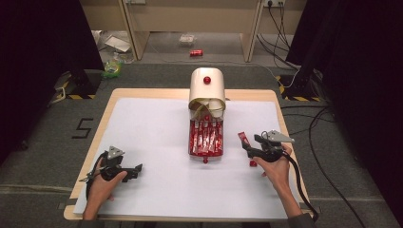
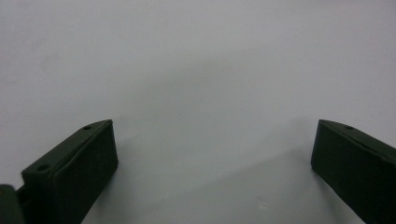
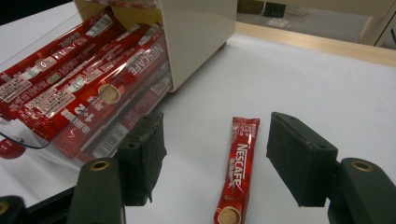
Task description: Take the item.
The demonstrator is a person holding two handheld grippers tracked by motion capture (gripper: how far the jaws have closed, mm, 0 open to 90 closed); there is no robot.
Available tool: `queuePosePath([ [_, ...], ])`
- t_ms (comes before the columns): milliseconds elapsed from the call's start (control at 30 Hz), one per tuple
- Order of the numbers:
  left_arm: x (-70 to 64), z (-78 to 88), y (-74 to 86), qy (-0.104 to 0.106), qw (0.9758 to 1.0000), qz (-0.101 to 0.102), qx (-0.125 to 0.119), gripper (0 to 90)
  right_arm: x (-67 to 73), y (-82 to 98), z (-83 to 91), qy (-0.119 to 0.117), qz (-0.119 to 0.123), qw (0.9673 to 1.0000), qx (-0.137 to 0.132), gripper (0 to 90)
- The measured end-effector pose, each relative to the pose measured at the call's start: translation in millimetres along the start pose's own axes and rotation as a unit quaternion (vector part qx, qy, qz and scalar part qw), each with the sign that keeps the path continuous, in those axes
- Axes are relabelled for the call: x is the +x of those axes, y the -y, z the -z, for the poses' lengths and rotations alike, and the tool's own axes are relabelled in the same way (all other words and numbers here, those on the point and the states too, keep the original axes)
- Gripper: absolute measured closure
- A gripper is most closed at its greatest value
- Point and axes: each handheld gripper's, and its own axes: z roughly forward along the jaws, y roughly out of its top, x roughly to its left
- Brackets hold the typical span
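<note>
The coffee stick (image 3: 237, 170) is long, thin and red with white letters. It lies flat on the white sheet (image 1: 152, 137), just to the right of the clear drawer (image 1: 206, 142) full of the same sticks. The right gripper (image 3: 215, 156) is open around it, jaws not touching it. The left gripper (image 2: 212, 154) is wide open and holds nothing, well to the left of the drawer, with bare sheet all around it.

A light wooden table (image 1: 280, 102) covered by a white sheet (image 1: 142, 137) stands on grey carpet (image 1: 43, 156). Black curtains (image 1: 43, 38) hang at both sides. Beyond the table's far edge stands pale wooden furniture (image 1: 190, 16), with cables (image 1: 323, 123) trailing across the floor.
</note>
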Motion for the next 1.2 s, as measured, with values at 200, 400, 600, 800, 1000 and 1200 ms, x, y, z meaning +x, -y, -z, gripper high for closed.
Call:
queuePosePath([
  [200,0.1,0.0,0.0,0.001,1.0,0.001,0.0,0.0,8.1,-4.1,3.2,-0.004,0.011,0.9999,-0.006,36.7],
  [400,0.7,0.2,0.1,0.003,1.0,0.003,-0.001,0.0,15.6,-2.5,1.6,-0.008,0.014,0.9999,-0.004,36.2],
  [600,1.0,0.3,0.2,0.004,1.0,0.004,-0.002,0.0,25.7,-5.3,1.8,-0.012,0.026,0.9996,-0.007,34.8],
  [800,0.9,0.3,0.2,0.003,1.0,0.003,-0.002,0.0,42.3,-8.1,-0.6,-0.029,0.046,0.9985,0.003,33.4],
  [1000,1.0,0.3,0.2,0.004,1.0,0.004,-0.002,0.0,49.8,-7.1,-3.4,-0.041,0.053,0.9977,0.007,32.4],
  [1200,1.0,0.4,0.2,0.004,1.0,0.004,-0.002,0.0,54.3,-6.2,-5.2,-0.048,0.057,0.9972,0.011,31.5],
])
